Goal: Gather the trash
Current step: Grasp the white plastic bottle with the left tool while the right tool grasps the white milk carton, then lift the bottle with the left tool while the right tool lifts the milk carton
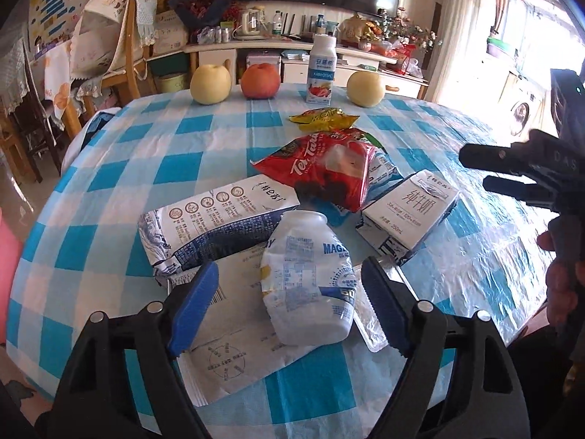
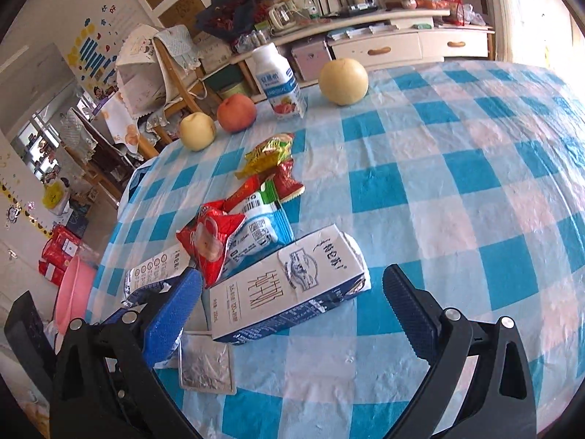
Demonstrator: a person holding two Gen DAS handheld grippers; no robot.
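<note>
A blue-and-white checked tablecloth (image 1: pixel 190 168) covers the table in a cluttered living room with a long white sideboard (image 2: pixel 409 47). Along the far edge stand two pears, one apple (image 1: pixel 260 81) and one upright yogurt bottle (image 1: pixel 321 69). Mid-table lies the trash: two milk cartons, one crushed bottle (image 1: pixel 310 278), several wrappers. The left gripper (image 1: pixel 289 303) is spread around the crushed bottle; the right gripper (image 2: pixel 292 314) is spread around a carton (image 2: pixel 289 289).
</note>
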